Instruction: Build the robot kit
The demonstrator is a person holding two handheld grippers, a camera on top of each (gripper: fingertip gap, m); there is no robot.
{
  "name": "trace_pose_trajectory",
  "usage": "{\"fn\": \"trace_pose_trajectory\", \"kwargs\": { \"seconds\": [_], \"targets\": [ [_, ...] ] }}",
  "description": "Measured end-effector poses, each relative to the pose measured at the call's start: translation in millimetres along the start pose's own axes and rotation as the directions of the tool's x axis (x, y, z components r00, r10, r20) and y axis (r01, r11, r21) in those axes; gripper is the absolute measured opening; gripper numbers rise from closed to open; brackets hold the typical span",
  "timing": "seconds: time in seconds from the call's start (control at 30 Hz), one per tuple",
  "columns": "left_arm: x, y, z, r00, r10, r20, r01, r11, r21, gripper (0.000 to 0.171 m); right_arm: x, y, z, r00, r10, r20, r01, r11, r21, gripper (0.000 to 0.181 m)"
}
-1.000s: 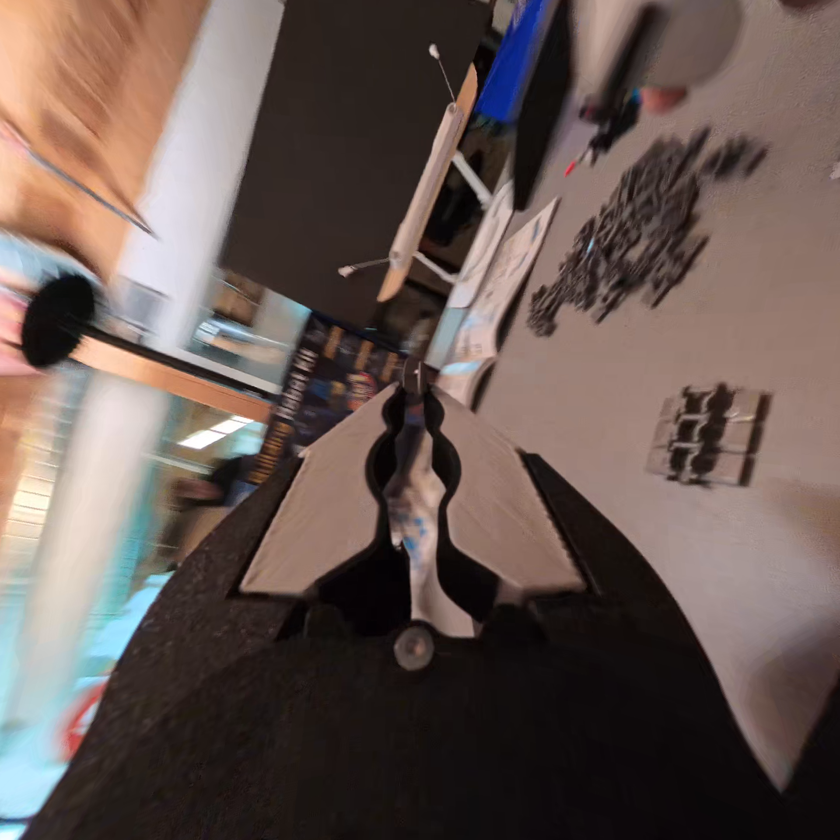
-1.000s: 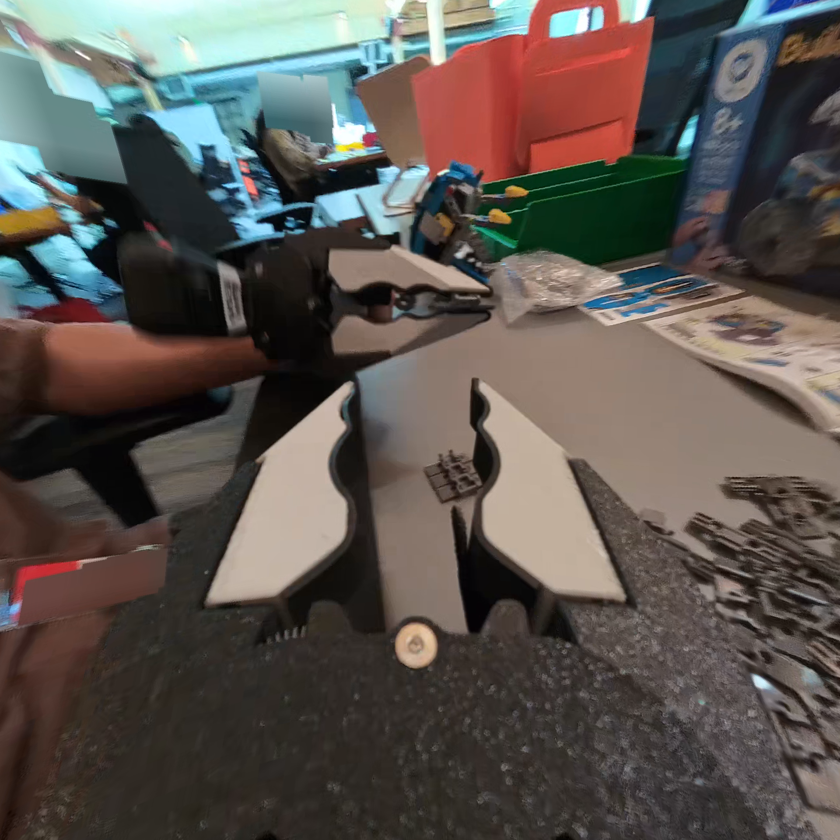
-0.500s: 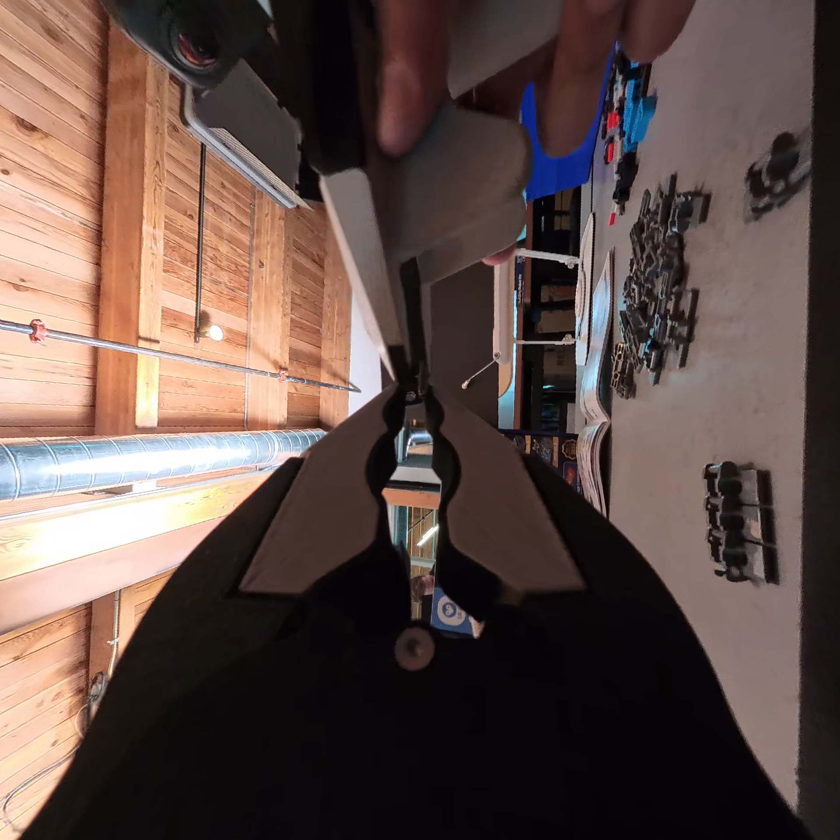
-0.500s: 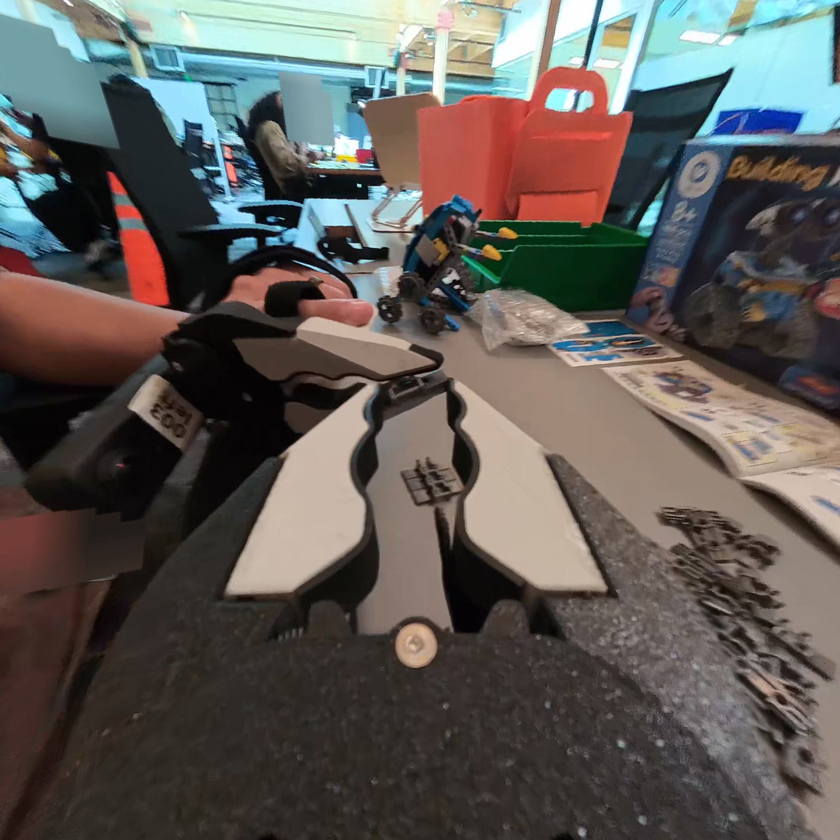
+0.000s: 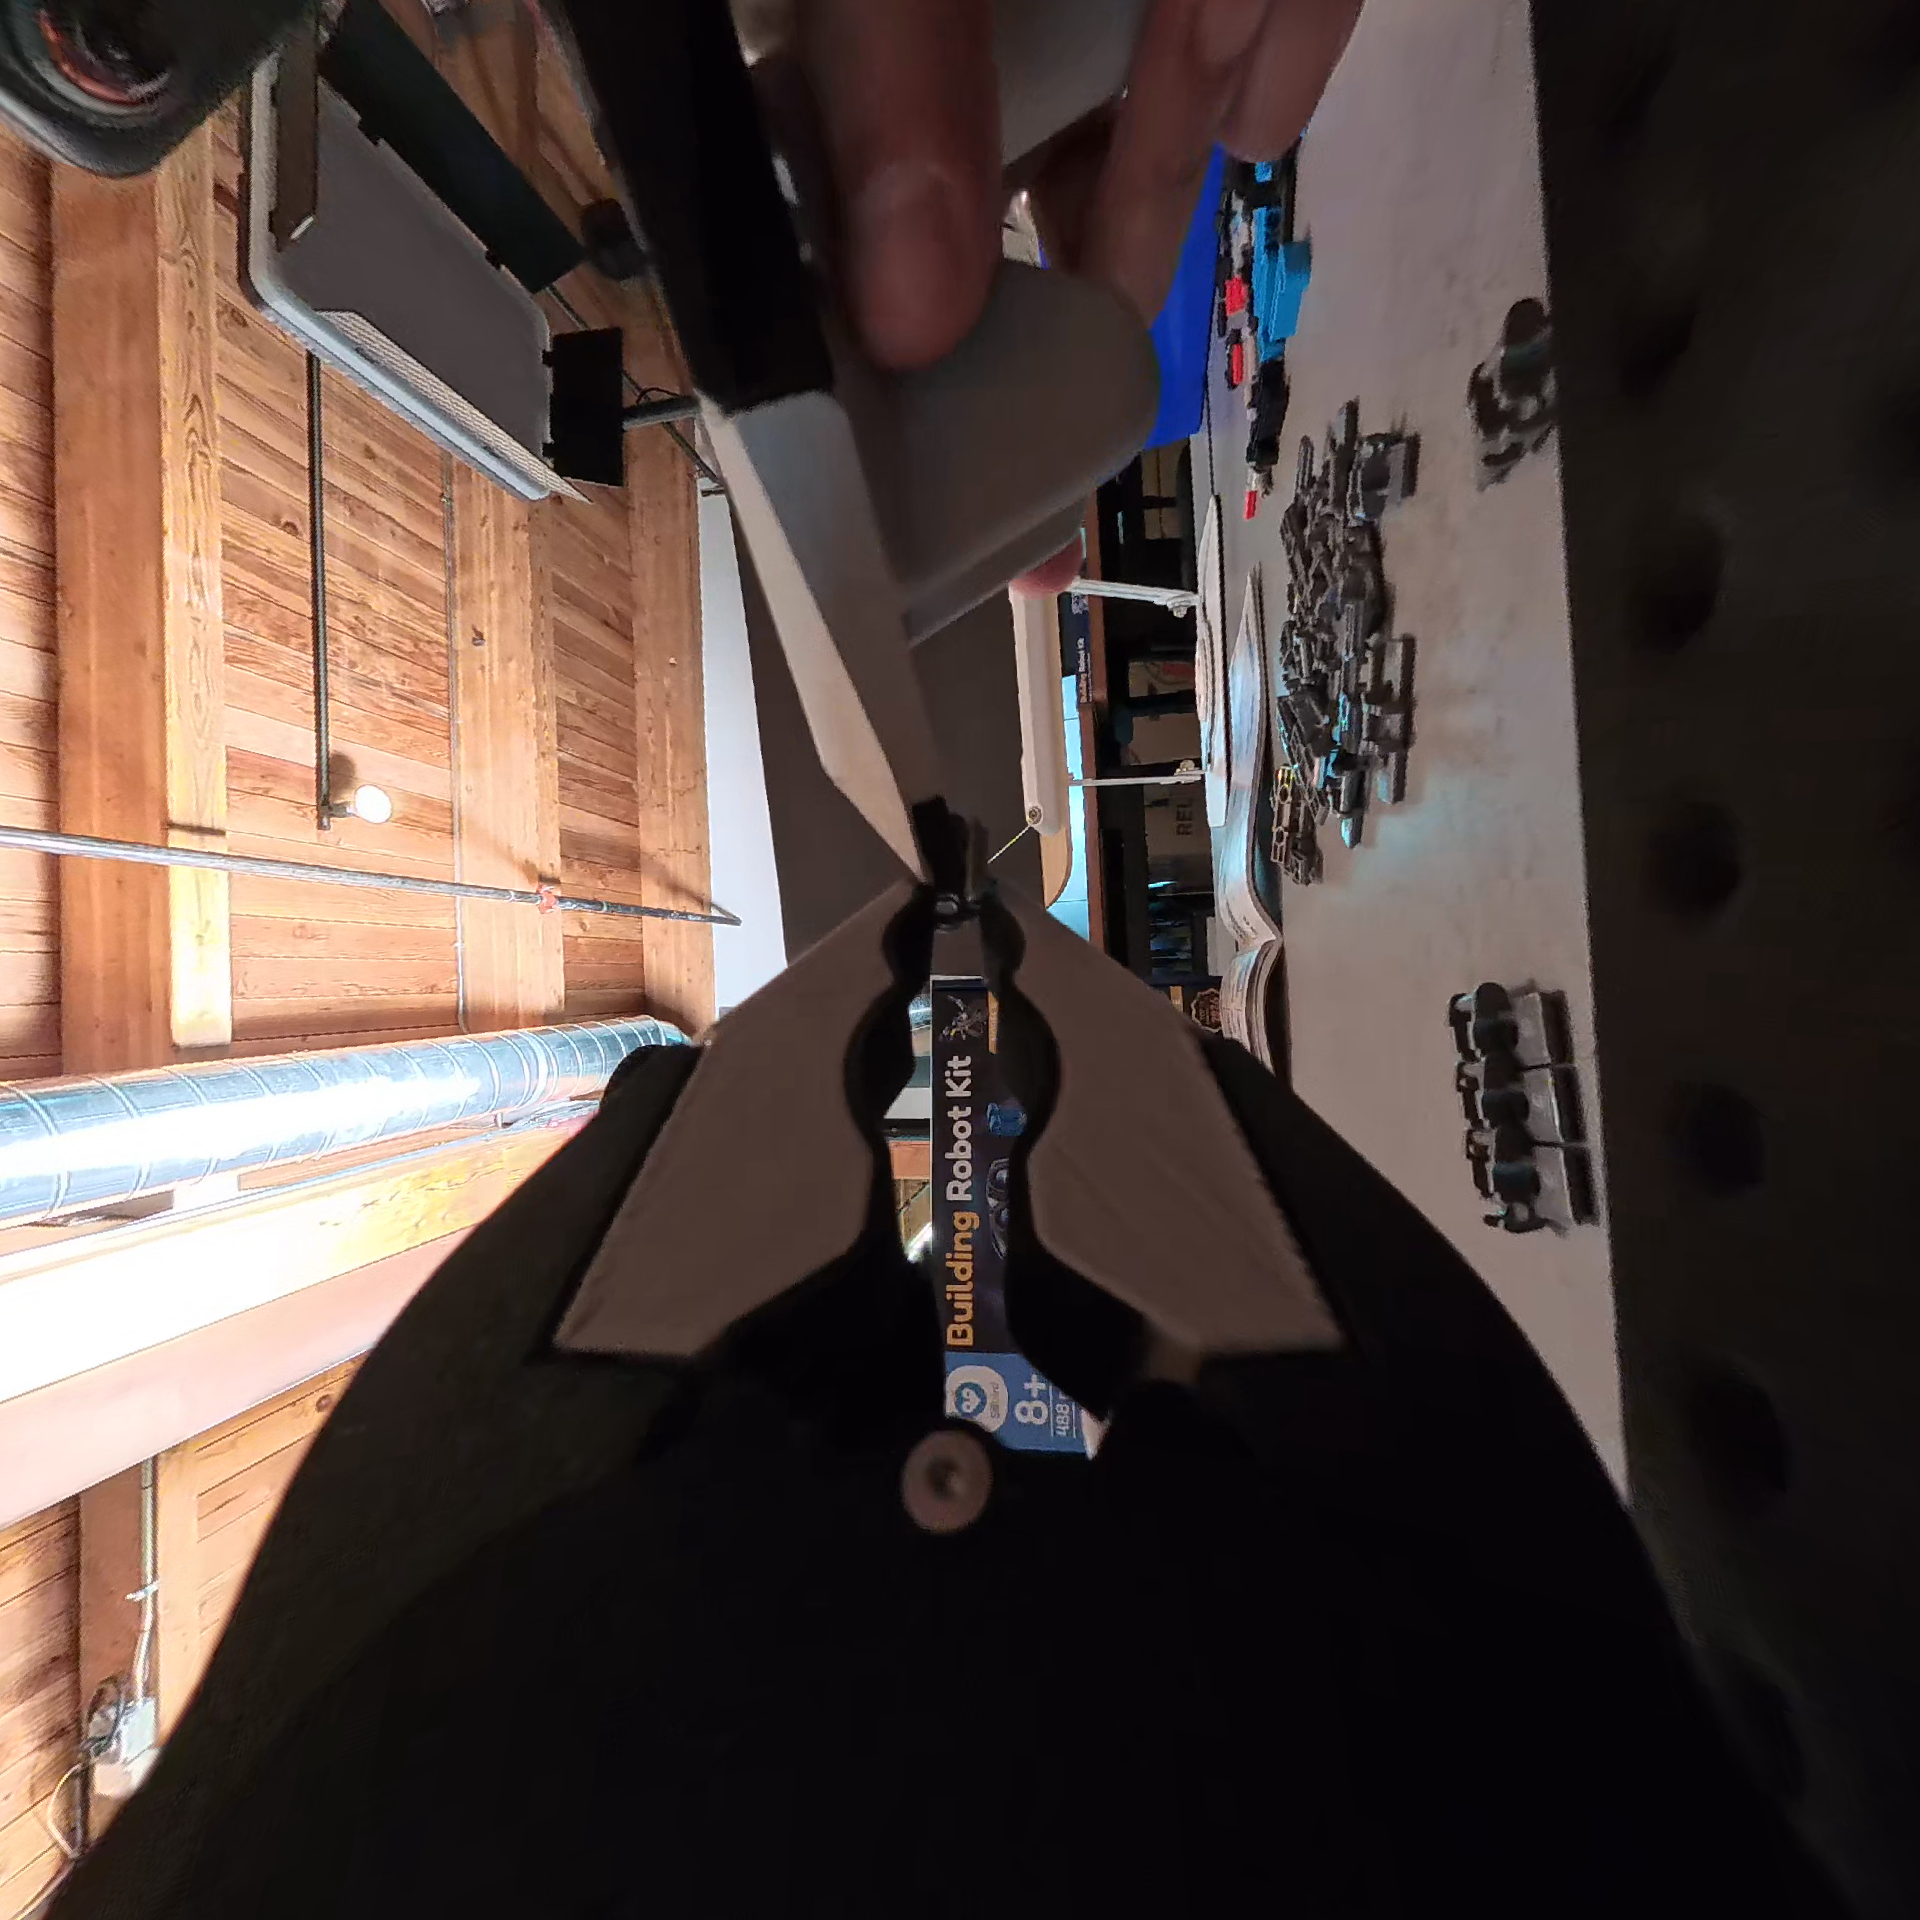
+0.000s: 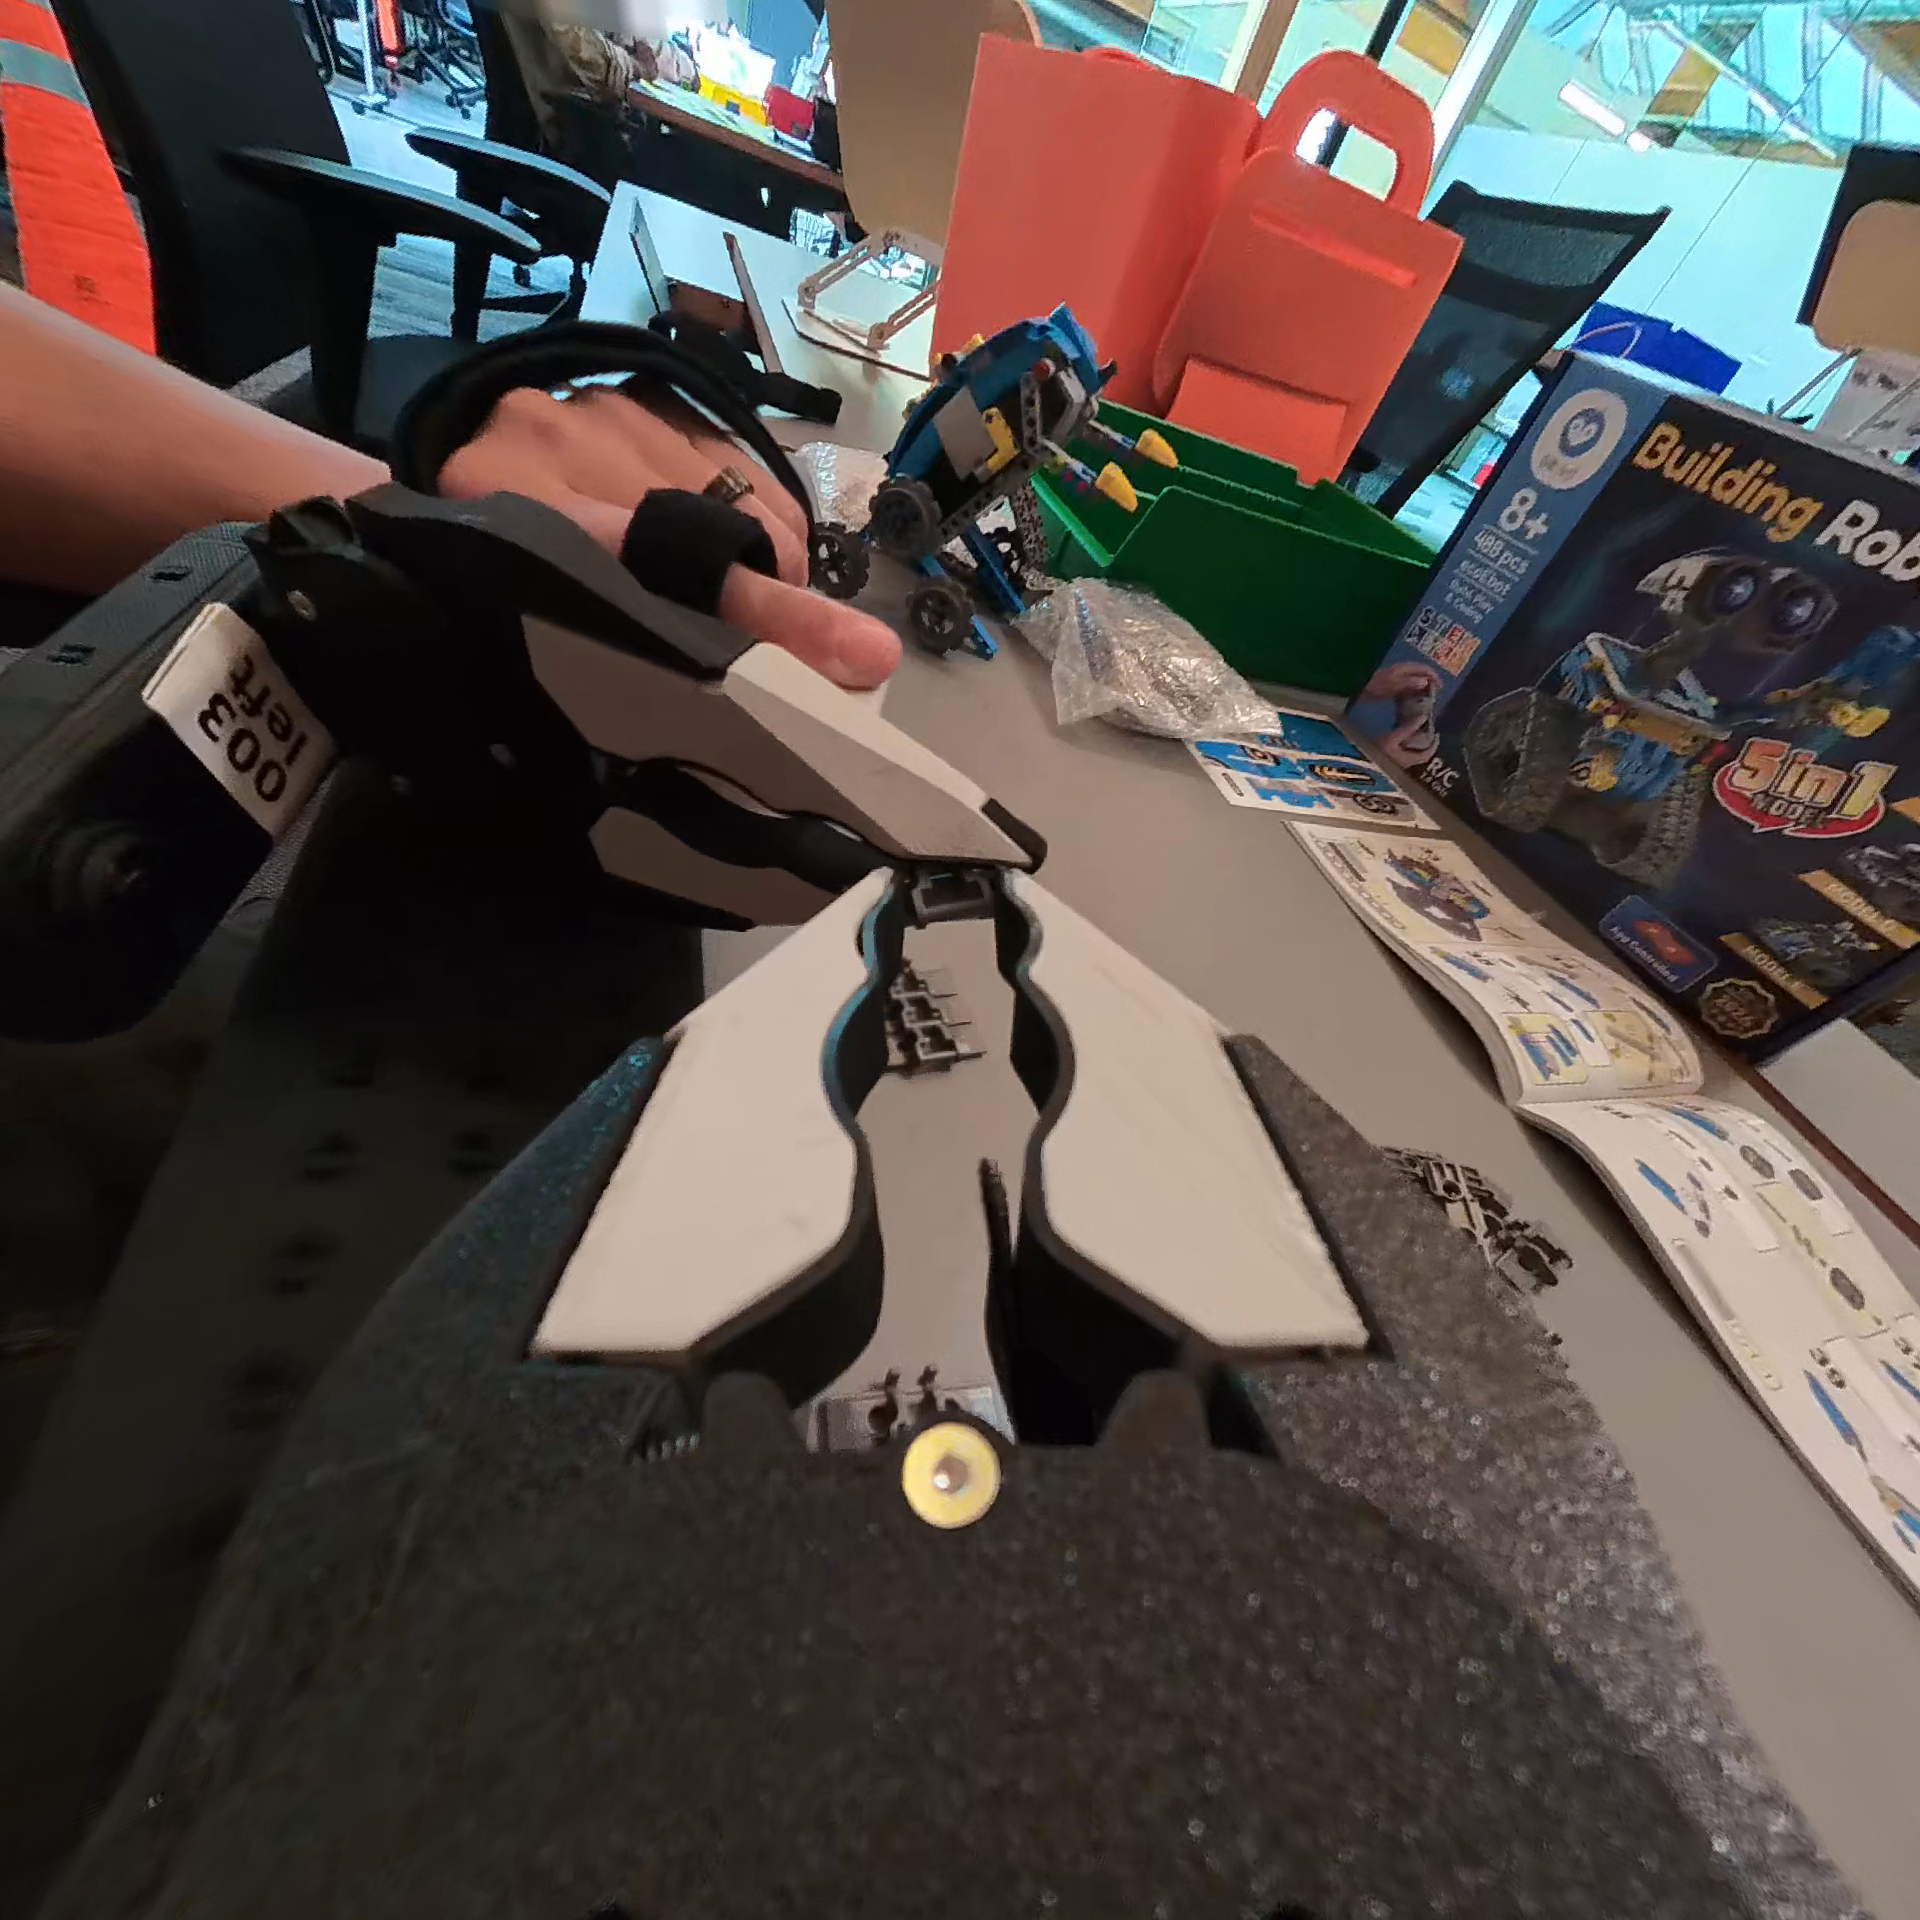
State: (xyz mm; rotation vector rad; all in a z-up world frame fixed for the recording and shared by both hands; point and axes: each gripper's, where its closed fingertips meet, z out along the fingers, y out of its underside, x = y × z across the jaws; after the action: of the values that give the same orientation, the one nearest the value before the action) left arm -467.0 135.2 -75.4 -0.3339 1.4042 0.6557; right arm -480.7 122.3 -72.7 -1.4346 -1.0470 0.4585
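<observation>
Two hand-held grippers meet tip to tip above a grey table (image 6: pixel 1195 935). In the right wrist view, the right gripper (image 6: pixel 951 896) fills the lower half of the frame, its white fingers converging toward the centre, where the tips pinch a small dark grey building piece (image 6: pixel 951 899). The left gripper (image 6: pixel 997 847) comes in from the left of the frame, held by a person's hand (image 6: pixel 623 488), and its tip touches the same piece from above. Between the right gripper's fingers, lower in the gap, a small grey assembly (image 6: pixel 925 1023) lies on the table.

In the left wrist view, the scene is turned sideways, with the table running down the right side of the frame. The left gripper (image 5: pixel 951 904) rises from the bottom and its jaws are clenched on the small dark piece (image 5: pixel 948 857) at centre frame. The right gripper (image 5: pixel 930 831) slants down from the upper middle and meets it there.

Around them in the right wrist view: a blue toy vehicle (image 6: pixel 987 468) at upper centre, a clear plastic bag (image 6: pixel 1132 655) just beside it, a green bin (image 6: pixel 1247 551) behind, orange bags (image 6: pixel 1195 239) at the top, a printed kit box (image 6: pixel 1683 665) at right, an open instruction booklet (image 6: pixel 1621 1070) before it, and a pile of dark grey pieces (image 6: pixel 1475 1216) at the lower right.
</observation>
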Motion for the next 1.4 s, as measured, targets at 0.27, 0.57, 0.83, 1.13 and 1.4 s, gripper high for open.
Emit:
{"fn": "trace_pose_trajectory", "kwargs": {
  "seconds": [0.27, 0.57, 0.83, 1.13, 1.4],
  "targets": [
    [7, 11, 0, 0.989, -0.112, -0.097, 0.109, 0.994, -0.028, 0.011, 5, 1, 9, 0.999, -0.008, 0.051, 0.012, 0.997, -0.074, 0.015],
    [69, 47, -26, 0.168, -0.826, -0.538, 0.725, 0.473, -0.5, 0.03, 3, 80, 18, 0.973, 0.131, 0.189, -0.034, 0.894, -0.446, 0.015],
    [85, 23, -26, -0.022, -0.745, -0.667, 0.727, 0.446, -0.522, 0.03, 1, 88, 29, 0.958, 0.177, 0.225, -0.043, 0.865, -0.5, 0.015],
    [89, 14, -23, -0.073, -0.722, -0.688, 0.735, 0.427, -0.527, 0.02, 3, 91, 35, 0.969, 0.116, 0.219, 0.014, 0.855, -0.518, 0.015],
    [80, 26, -23, -0.175, -0.775, -0.607, 0.719, 0.32, -0.617, 0.027, 10, 87, 39, 0.97, 0.048, 0.238, 0.087, 0.847, -0.524, 0.015]
  ]
}}
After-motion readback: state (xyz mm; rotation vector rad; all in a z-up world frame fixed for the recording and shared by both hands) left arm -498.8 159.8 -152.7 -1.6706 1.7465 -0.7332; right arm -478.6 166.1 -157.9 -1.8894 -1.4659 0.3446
